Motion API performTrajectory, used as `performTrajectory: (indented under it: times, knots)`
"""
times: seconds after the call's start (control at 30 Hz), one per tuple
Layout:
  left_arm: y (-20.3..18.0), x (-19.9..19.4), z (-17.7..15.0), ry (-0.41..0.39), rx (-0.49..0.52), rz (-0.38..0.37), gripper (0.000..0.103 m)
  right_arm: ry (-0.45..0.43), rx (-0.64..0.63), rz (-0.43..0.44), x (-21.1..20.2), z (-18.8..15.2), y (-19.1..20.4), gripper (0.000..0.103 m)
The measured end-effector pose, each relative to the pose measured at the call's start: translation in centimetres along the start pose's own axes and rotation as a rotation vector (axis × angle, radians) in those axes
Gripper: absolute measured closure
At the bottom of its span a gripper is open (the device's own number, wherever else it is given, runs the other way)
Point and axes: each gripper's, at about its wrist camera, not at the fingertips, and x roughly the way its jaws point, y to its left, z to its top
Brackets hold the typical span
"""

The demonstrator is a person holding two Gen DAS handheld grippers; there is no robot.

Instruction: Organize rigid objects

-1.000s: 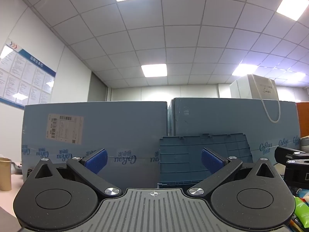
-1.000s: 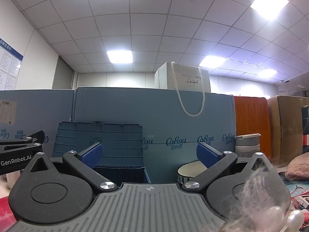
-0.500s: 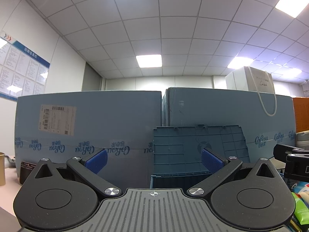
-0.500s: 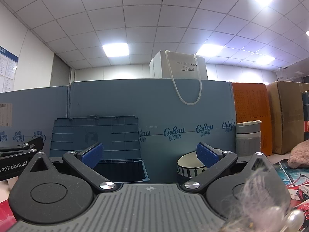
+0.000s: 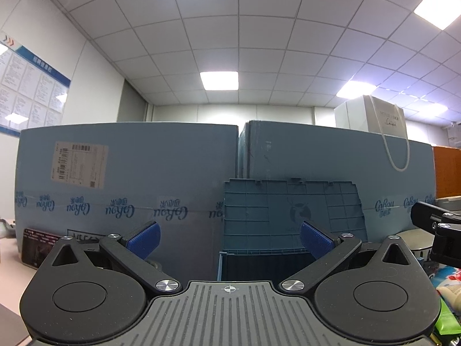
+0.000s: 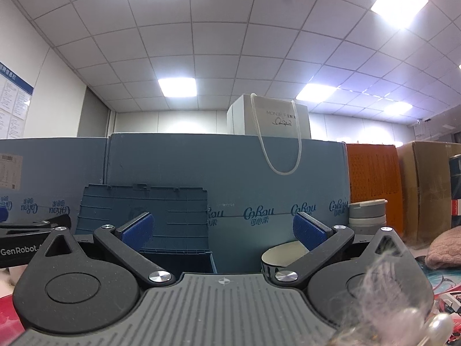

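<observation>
My left gripper point(image 5: 229, 239) is open and empty, facing a dark blue plastic bin point(image 5: 259, 262) whose lid point(image 5: 288, 210) stands open against the blue cartons. My right gripper point(image 6: 223, 229) is open and empty. Ahead of it are the same bin point(image 6: 175, 259) to the left and a white bowl with a patterned rim point(image 6: 282, 256) behind its right finger. A grey lidded cup point(image 6: 367, 213) stands to the right. Loose packets point(image 5: 449, 291) lie at the left view's right edge.
Tall blue cartons point(image 5: 129, 178) wall off the back, with a white paper bag point(image 6: 273, 118) on top. An orange panel point(image 6: 374, 190) and a brown carton point(image 6: 426, 184) stand at the right. A pink knitted item point(image 6: 443, 248) lies at the far right.
Both views have tilted down a little and shifted; the bin and bowl sit higher and show more. Both grippers stay open and empty.
</observation>
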Motion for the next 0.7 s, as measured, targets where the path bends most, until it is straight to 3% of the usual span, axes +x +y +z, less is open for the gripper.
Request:
performTrajectory:
  times: [0.7]
  knots:
    - [0.11, -0.01, 0.02, 0.015, -0.001, 0.001, 0.0, 0.026, -0.008, 0.0, 0.23, 0.03, 0.15, 0.0]
